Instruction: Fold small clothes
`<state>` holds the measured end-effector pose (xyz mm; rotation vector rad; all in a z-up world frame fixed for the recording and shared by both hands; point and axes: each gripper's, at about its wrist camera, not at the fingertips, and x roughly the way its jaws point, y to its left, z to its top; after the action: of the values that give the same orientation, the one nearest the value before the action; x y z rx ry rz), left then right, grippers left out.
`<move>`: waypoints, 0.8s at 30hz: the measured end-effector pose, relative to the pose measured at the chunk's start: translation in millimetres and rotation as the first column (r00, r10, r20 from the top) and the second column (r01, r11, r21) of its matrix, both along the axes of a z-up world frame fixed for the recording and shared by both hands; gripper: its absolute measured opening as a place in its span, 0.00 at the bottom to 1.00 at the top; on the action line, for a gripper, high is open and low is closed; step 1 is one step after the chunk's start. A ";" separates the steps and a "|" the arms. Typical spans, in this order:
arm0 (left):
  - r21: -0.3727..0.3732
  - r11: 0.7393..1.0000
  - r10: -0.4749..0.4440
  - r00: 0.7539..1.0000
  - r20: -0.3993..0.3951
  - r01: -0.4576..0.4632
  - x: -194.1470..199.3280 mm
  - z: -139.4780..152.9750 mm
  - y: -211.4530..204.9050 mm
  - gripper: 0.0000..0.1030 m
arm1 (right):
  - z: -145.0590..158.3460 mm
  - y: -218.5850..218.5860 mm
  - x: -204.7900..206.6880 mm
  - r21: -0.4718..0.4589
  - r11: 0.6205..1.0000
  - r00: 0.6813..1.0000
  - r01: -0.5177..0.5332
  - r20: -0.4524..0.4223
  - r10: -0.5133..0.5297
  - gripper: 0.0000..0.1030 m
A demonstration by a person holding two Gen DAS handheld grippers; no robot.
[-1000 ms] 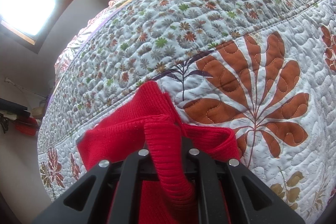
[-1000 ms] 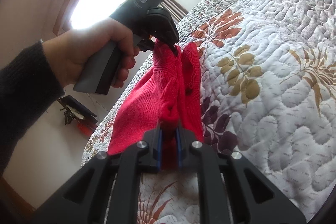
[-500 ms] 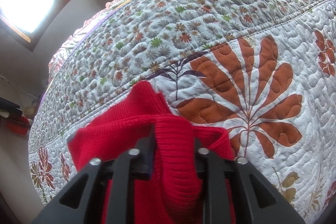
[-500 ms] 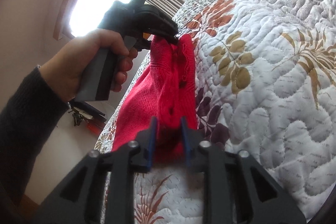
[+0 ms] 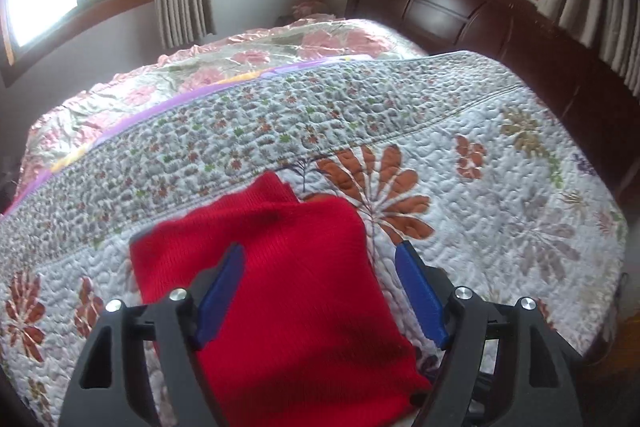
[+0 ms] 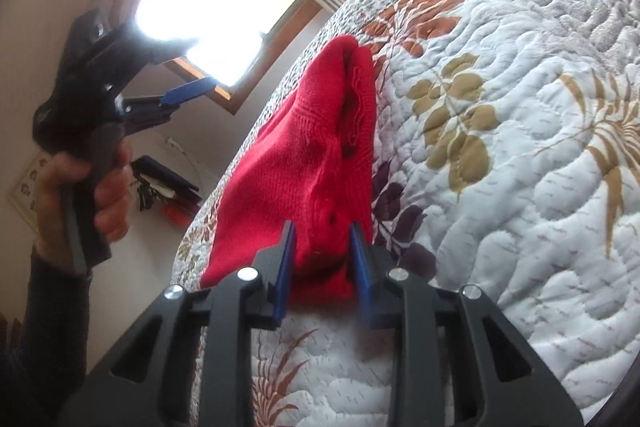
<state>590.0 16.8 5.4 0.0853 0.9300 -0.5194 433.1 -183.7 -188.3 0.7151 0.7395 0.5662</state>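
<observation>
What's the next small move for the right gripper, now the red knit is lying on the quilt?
Probably back the right gripper straight off. Its jaws stand apart around the near edge of the red knit garment, which lies folded on the quilt. The left gripper is wide open and, in the right wrist view, lifted clear, so nothing grips the cloth.

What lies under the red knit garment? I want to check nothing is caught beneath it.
The red knit garment lies folded on the floral quilt. Only quilt shows around its edges. Whatever sits directly beneath or between its folded layers is covered and cannot be seen.
</observation>
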 end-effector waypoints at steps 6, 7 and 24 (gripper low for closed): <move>-0.194 0.968 -0.169 0.984 -0.049 0.156 -74.0 -41.2 51.0 0.76 | 14.7 -1.4 -7.8 -0.105 0.993 0.998 -0.059 -0.027 0.056 0.32; -0.203 0.965 -0.181 0.983 -0.043 0.169 -81.2 -47.0 55.9 0.76 | 21.0 0.5 -7.6 -0.128 0.989 0.997 -0.072 -0.015 0.070 0.32; 0.259 0.918 -0.325 0.944 0.054 0.301 -116.3 -107.7 38.3 0.43 | 13.9 -0.5 19.9 -0.095 0.983 0.966 -0.155 -0.222 0.131 0.05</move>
<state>473.6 55.1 -102.3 0.4901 0.8870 -0.6873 453.0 -184.2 -174.4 0.6279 1.0234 0.5794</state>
